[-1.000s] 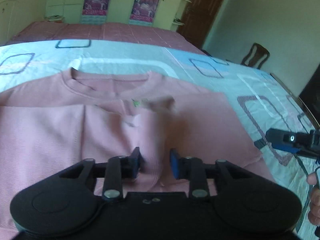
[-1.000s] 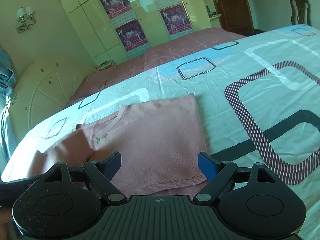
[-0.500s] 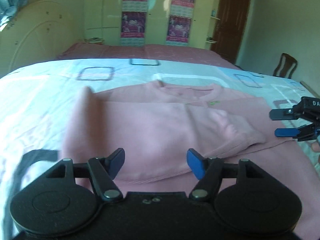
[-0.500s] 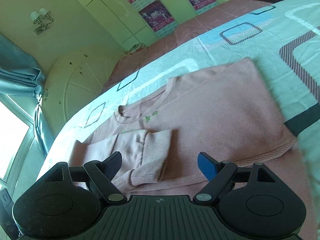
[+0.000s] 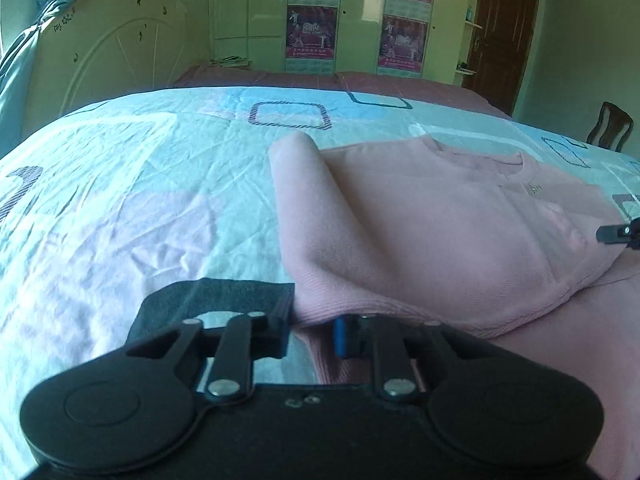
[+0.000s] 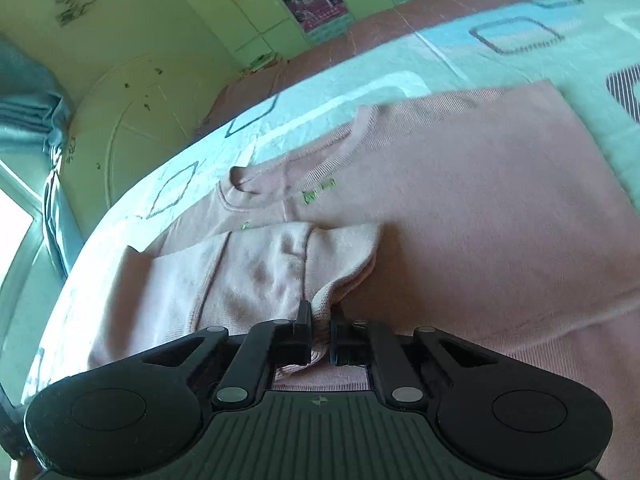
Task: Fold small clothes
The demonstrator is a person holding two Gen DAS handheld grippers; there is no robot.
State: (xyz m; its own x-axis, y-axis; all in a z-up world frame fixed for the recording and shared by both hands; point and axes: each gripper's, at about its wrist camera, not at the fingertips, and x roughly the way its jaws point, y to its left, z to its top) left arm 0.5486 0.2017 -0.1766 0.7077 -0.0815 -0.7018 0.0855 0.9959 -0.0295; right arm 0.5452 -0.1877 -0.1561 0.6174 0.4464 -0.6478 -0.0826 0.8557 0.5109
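**Both grippers take hold of the folded sleeve**

A pink sweater [image 6: 480, 200] lies flat on the bedspread [image 5: 120, 200], its neckline [image 6: 280, 196] pointing toward the far side of the bed. One sleeve [image 6: 260, 272] is folded across the sweater's chest, with its cuff ending near the middle of the body.

The right gripper [image 6: 320, 340] has its jaws pressed nearly together on the ribbed edge of that sleeve, close to the cuff; pink cloth shows in the narrow gap between them. The hold looks meant to keep the loose end from slipping while the fold is set or carried further.

The left gripper [image 5: 310, 336] sits at the sweater's side fold, on the bedspread side of the sweater. Its jaws stand close, with the folded edge just at or between them (whether the cloth is truly pinched, I cannot tell from this view). A hold at this outer edge would likely let both ends of the fold move together.

The small green mark [image 6: 318, 192] below the neckline stays uncovered, so the next fold probably goes over it.
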